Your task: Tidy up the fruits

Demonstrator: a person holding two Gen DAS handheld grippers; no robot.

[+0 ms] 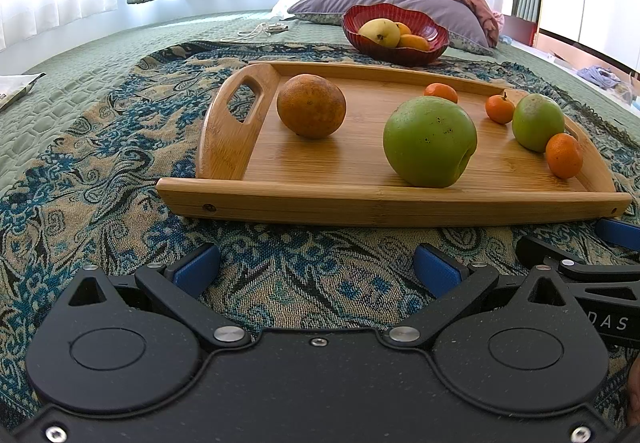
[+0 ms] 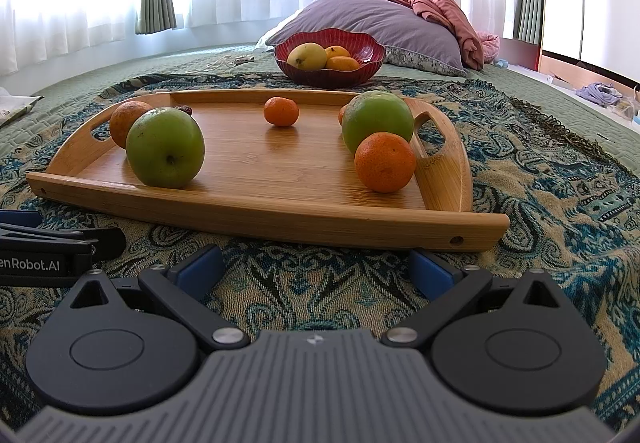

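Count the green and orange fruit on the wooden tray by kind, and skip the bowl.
Green apples: 2
Large orange: 1
Small tangerines: 3
Total: 6

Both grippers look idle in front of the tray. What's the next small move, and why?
Probably ease the right hand-held gripper forward toward the nearest small orange. Its jaws are open and empty, that fruit sits by the tray's near rim, and the red bowl already holds similar fruit.

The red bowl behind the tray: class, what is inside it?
The red bowl holds a yellow-green fruit and at least two orange-yellow fruits. Its front wall hides the bottom, so anything lying beneath them cannot be seen.
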